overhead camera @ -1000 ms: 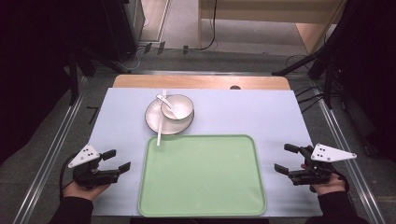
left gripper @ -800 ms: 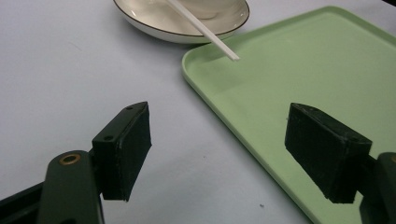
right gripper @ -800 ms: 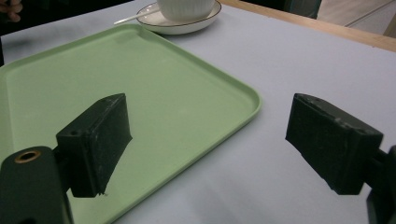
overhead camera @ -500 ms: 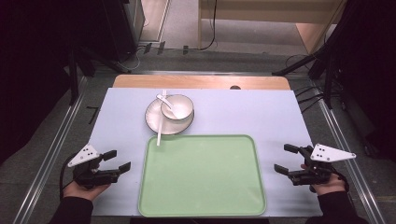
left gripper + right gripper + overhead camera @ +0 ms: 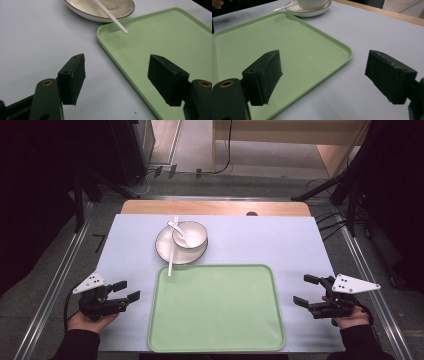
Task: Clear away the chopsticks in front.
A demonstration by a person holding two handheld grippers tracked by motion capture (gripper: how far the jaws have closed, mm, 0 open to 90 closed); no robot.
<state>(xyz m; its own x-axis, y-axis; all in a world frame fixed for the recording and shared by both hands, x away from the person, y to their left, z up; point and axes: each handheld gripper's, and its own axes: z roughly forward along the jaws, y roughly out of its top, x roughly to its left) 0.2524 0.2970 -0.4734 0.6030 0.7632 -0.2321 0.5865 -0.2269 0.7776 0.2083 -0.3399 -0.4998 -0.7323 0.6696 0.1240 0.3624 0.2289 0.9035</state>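
A: What is being shown on the table?

B: A green tray (image 5: 216, 307) is lying empty at the near edge. Just behind it, a white bowl (image 5: 190, 234) with a spoon (image 5: 179, 229) is sitting on a plate (image 5: 181, 245), and a white stick (image 5: 171, 251) is being propped on the plate's rim, its tip overhanging the tray.

A: And the tongs?

B: The left gripper (image 5: 130, 291) is being held beside the tray, its jaws having just been closing slightly, nothing between them. The right gripper (image 5: 307, 290) is being held wide open, empty.

A: How is the crockery likely to handle?

B: It is judged stiff, slippery and breakable; the plate's rim is being suggested as the hold.
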